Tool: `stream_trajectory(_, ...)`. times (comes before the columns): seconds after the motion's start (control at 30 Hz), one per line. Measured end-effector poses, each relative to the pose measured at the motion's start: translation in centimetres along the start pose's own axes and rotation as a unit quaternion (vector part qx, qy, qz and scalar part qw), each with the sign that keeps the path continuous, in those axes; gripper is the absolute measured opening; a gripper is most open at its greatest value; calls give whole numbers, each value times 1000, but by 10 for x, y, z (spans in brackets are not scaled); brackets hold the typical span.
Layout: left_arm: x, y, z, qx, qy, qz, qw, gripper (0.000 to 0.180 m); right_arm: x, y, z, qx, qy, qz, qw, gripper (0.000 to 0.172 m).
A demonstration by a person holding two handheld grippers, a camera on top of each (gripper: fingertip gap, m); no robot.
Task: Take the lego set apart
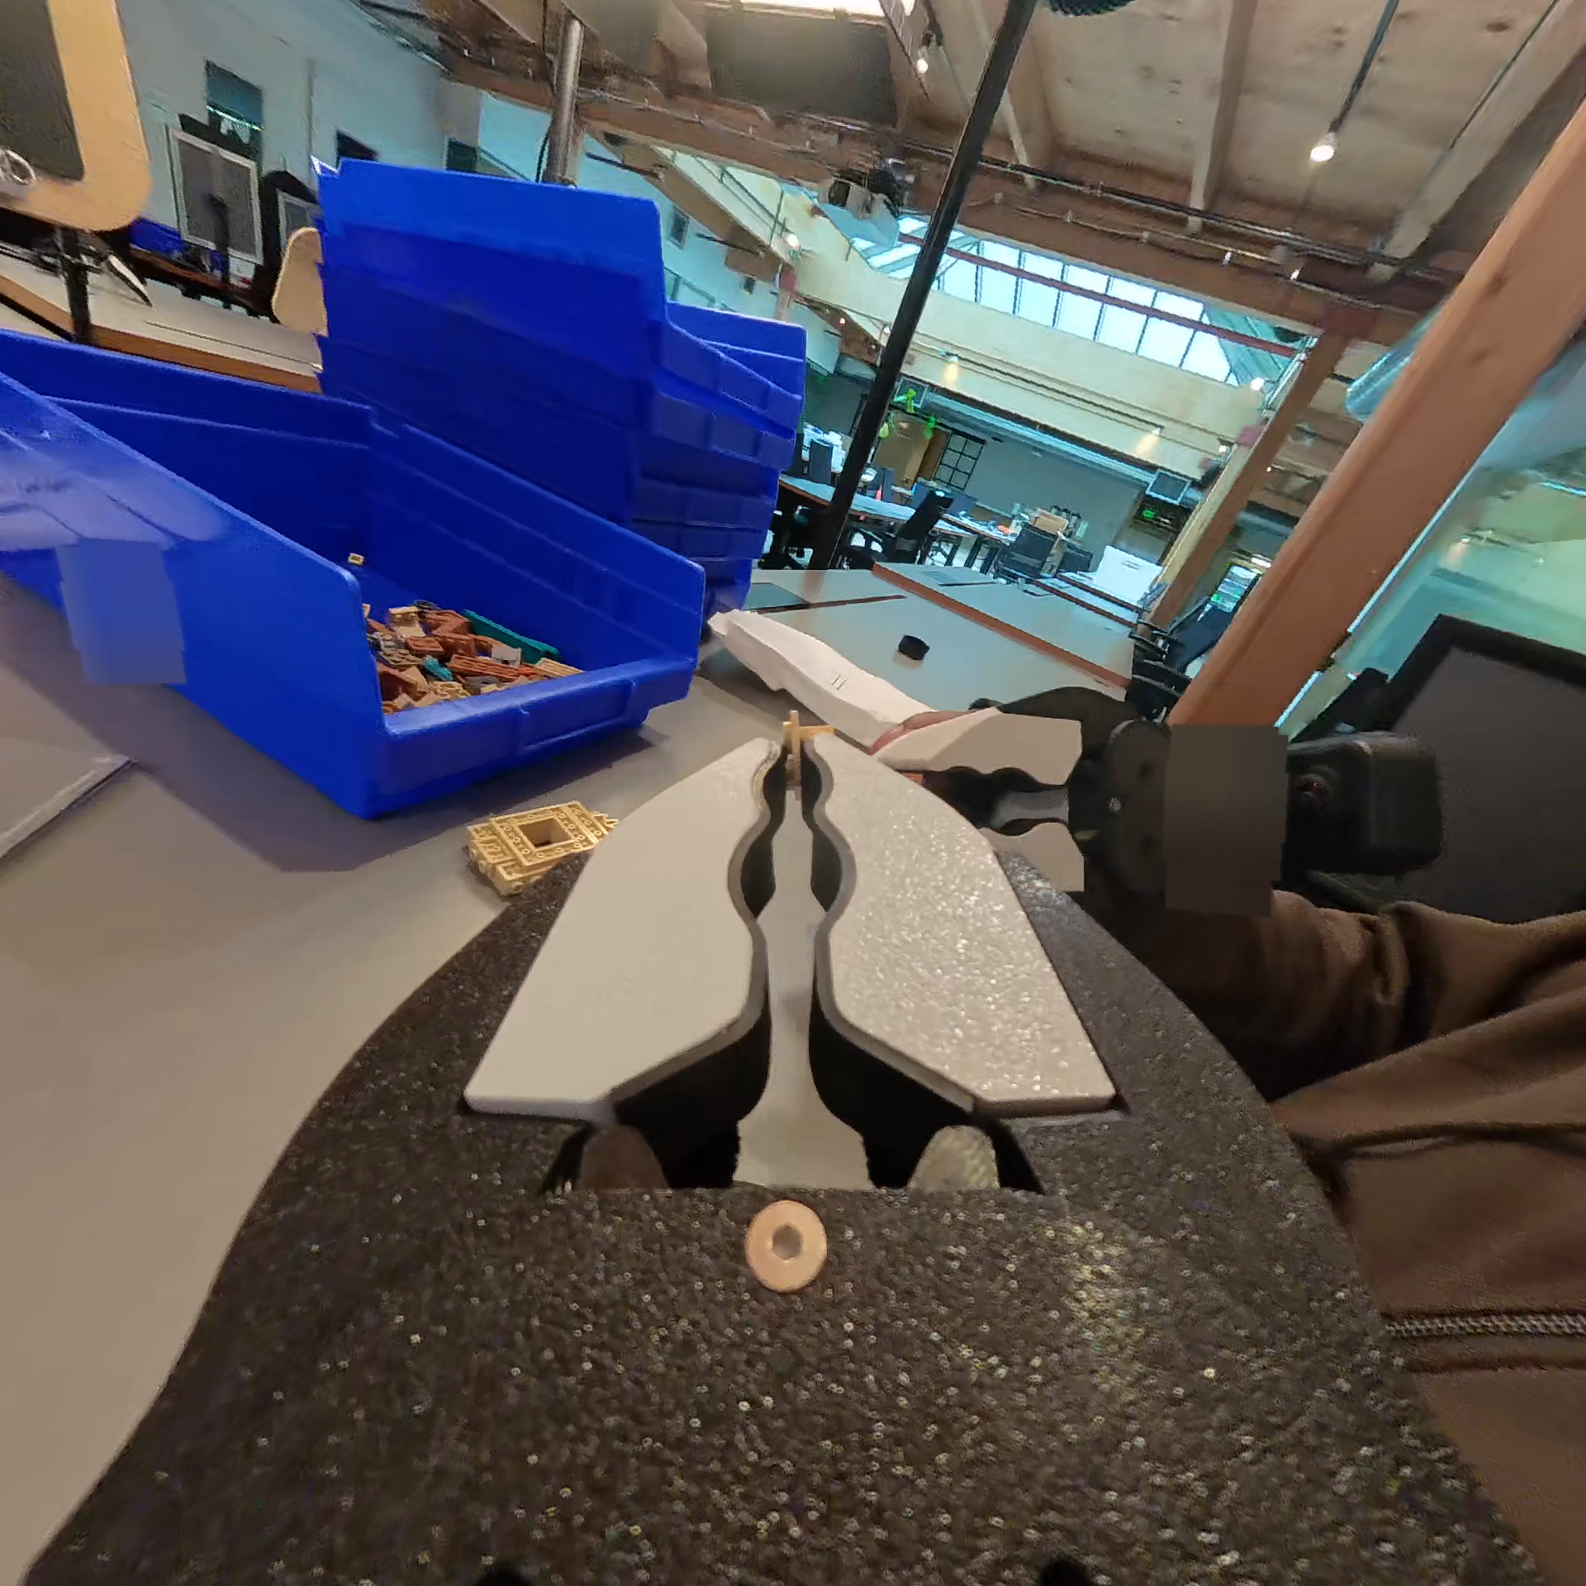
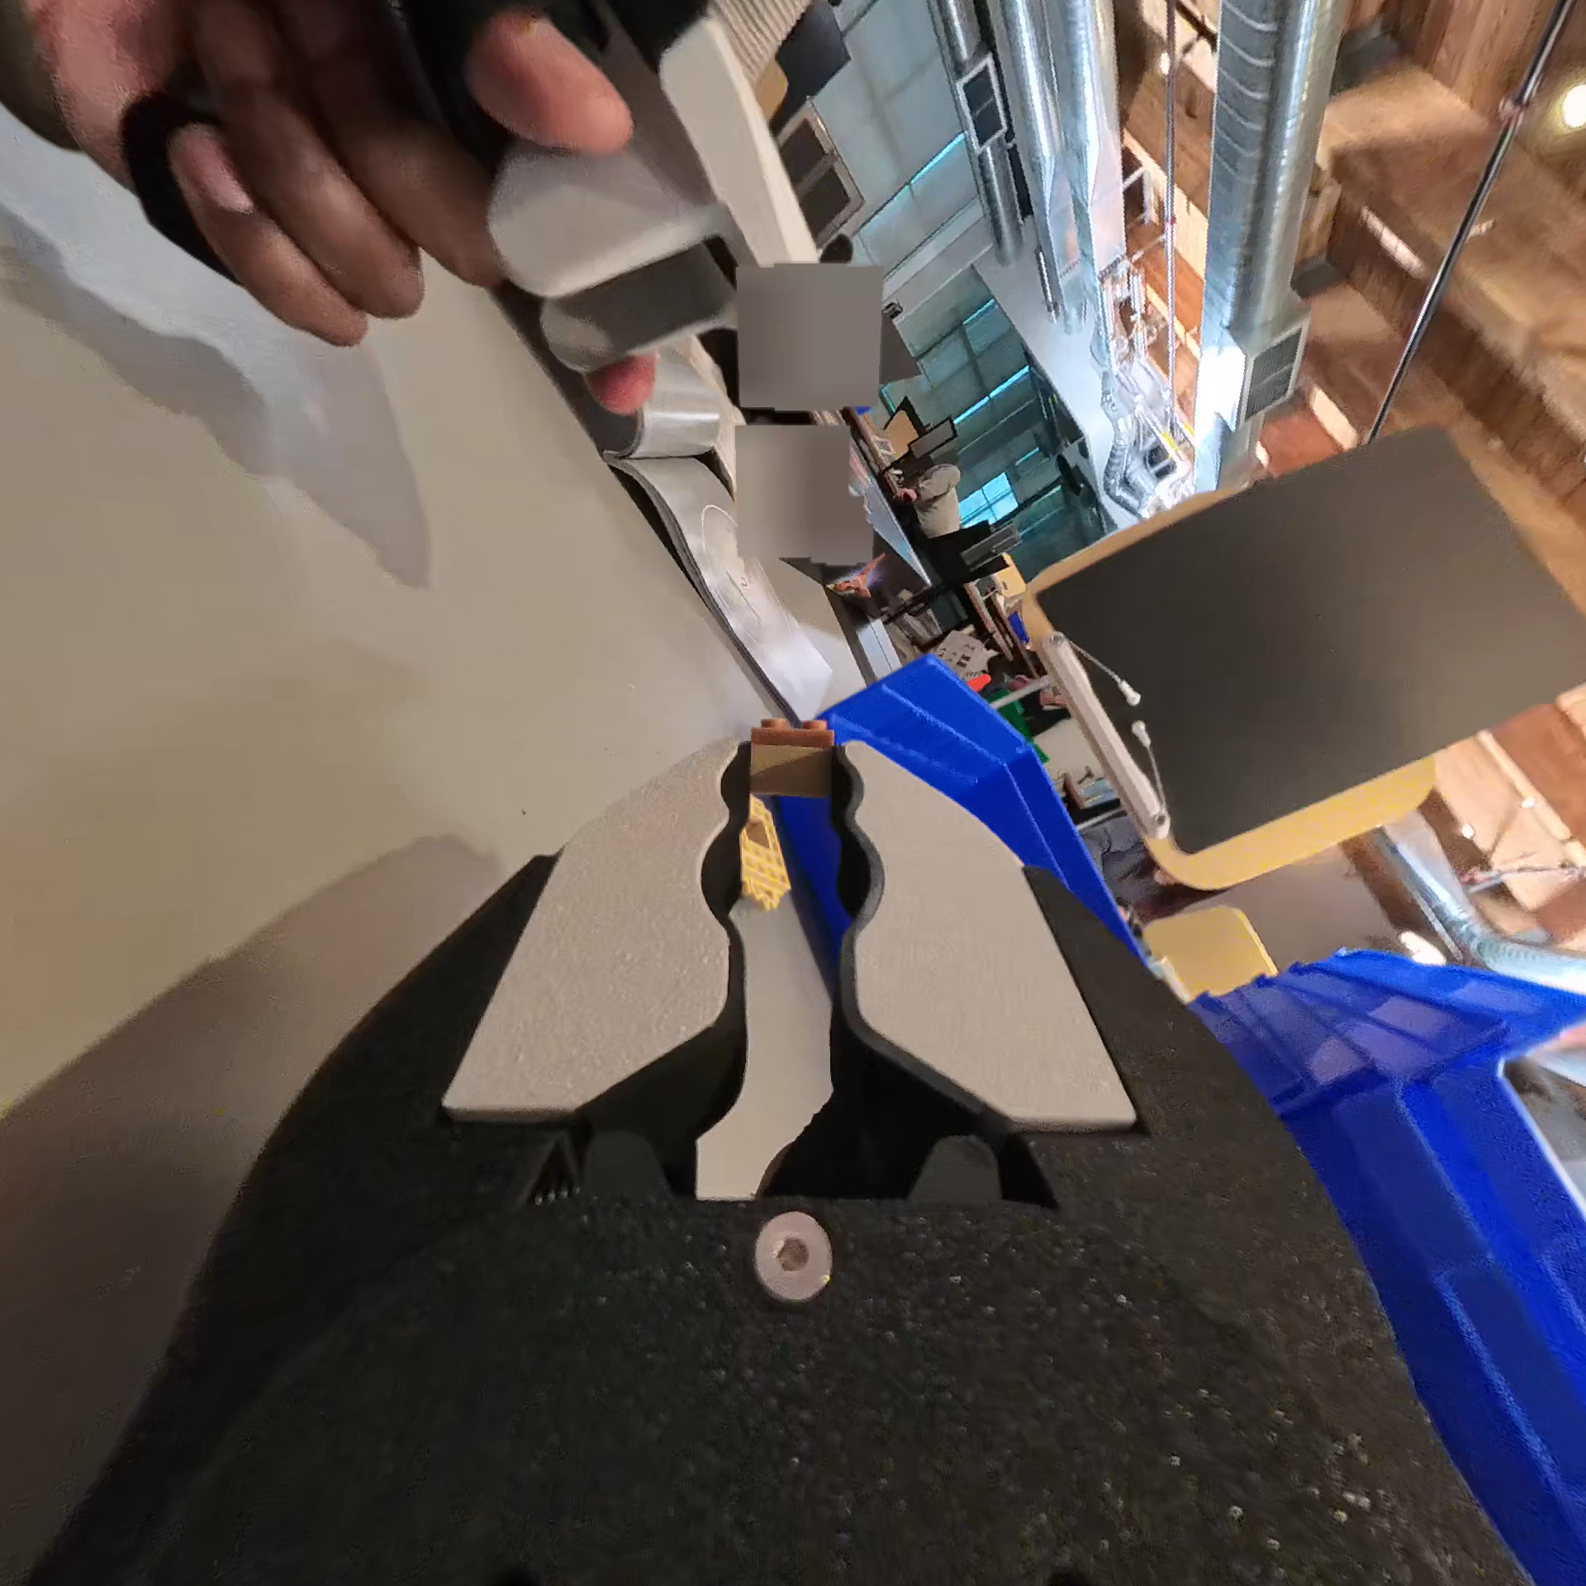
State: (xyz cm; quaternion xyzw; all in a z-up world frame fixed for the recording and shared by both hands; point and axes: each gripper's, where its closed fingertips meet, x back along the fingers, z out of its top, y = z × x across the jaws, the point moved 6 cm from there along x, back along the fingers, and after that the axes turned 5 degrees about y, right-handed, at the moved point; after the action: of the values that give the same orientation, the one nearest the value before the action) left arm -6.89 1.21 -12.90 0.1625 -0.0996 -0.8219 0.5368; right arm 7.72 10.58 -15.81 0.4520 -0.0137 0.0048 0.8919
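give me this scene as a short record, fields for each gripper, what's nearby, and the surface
left gripper: shut on a thin tan piece, pinched at the tips
right gripper: shut on a small brown brick, pads against both its sides
near left gripper: tan square frame piece lying on the table
bin: blue bin with mixed brown, tan and teal bricks
behind: stacked blue bins, white paper
surface: grey table

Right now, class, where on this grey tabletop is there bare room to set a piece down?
Bare: the grey tabletop left of the tan square brick frame. Crowded: around the open blue plastic bin and white folded paper.
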Motion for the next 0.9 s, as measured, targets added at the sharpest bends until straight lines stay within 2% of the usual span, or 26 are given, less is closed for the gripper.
stream_trajectory(0.07,-7,0,6,-11,-20,-4,1000,3,2,6,-5,-20,-6,-8,1000,17)
stream_trajectory(0.13,-24,-4,19,-70,-46,27,996,3,1,9,-9,-34,-15,-14,999,17)
stream_trajectory(0.27,-83,-28,59,-193,-95,96,972,3,-3,12,-12,-59,-28,-25,998,17)
stream_trajectory(0.33,-114,-53,68,-236,-133,136,953,3,-3,13,-14,-69,-34,-31,997,17)
stream_trajectory(0.43,-144,-92,60,-228,-172,164,944,23,-1,15,-17,-83,-36,-32,995,17)
stream_trajectory(0.5,-144,-106,50,-222,-166,175,945,33,0,16,-21,-96,-39,-31,994,17)
stream_trajectory(0.57,-136,-110,43,-232,-141,171,947,34,0,18,-25,-119,-40,-27,992,17)
stream_trajectory(0.7,-116,-95,44,-266,-99,121,951,38,-1,27,-25,-188,-24,-29,982,17)
stream_trajectory(0.77,-107,-74,39,-266,-75,38,960,37,0,34,-19,-251,16,-24,967,17)
stream_trajectory(0.9,-96,-24,18,-217,-86,-152,961,27,6,55,-8,-363,136,-25,922,17)
